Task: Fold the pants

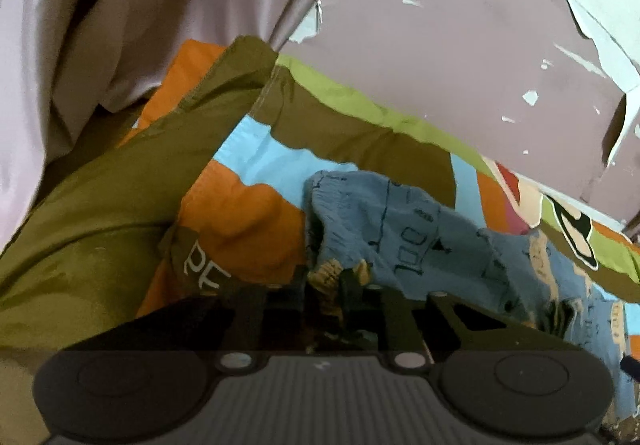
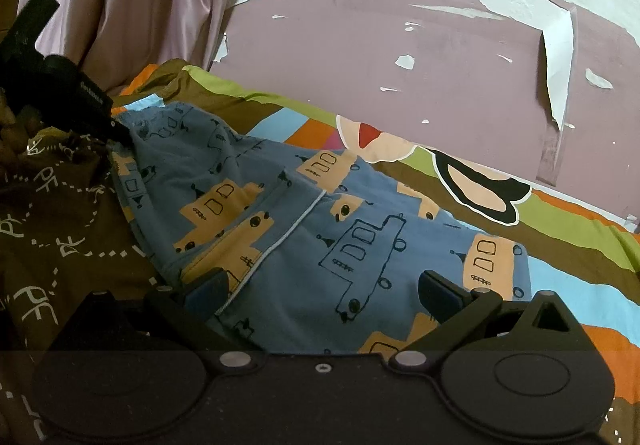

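Striped bedding (image 2: 580, 285) carries the blue pants (image 2: 304, 229), spread flat. Your left hand-held gripper (image 1: 322, 285) is narrowed, apparently pinching the waistband; your right hand-held gripper (image 2: 320, 293) gapes wide over the legs. Next, clamp that side.

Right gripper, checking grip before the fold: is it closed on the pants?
No, the right gripper stands open over the blue pants.

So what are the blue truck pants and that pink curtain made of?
The blue pants look like soft, matte cotton knit: they crumple in gentle folds and show no shine. The pink curtain seems a smoother, satiny cloth, since its long folds catch a faint sheen. Neither can be told for sure by look alone.
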Demonstrator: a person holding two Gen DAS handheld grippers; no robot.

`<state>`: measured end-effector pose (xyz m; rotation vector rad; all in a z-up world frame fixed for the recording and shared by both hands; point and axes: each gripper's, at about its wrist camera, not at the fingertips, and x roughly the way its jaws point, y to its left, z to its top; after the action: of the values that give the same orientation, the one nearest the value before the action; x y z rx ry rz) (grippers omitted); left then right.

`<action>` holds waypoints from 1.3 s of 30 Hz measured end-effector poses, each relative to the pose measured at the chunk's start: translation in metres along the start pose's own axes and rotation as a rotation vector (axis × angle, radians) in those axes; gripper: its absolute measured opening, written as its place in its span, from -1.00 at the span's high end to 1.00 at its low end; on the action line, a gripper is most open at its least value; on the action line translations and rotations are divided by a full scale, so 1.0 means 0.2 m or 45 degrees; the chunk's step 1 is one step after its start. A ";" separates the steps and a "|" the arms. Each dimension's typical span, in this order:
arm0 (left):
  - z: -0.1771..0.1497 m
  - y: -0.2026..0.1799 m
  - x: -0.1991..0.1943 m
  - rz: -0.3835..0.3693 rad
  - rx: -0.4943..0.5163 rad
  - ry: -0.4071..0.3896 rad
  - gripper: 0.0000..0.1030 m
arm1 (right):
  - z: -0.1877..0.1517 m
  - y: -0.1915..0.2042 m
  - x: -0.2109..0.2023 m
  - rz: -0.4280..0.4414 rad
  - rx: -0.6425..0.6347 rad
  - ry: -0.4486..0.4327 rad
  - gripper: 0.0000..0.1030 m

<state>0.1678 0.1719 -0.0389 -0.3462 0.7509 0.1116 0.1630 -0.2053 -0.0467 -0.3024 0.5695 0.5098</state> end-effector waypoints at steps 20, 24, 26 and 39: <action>-0.05 -0.90 -0.56 -0.324 0.676 -0.237 0.72 | 0.02 -0.20 -0.22 -0.065 -0.208 -0.094 -0.96; -0.16 -1.15 -0.52 -0.435 0.862 -0.198 0.72 | -0.04 -0.32 -0.27 -0.155 -0.215 -0.059 -0.96; -0.23 -1.26 -0.46 -0.482 0.930 -0.157 0.70 | -0.08 -0.38 -0.28 -0.209 -0.181 -0.040 -0.96; -0.61 -1.28 -0.28 -0.450 1.156 -0.067 -0.40 | -0.20 -0.74 -0.23 -0.350 0.114 -0.021 -0.95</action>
<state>0.1044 -0.1082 -0.0140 0.3929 0.6091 -0.5427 0.1903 -0.3620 -0.0325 -0.2856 0.5235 0.2203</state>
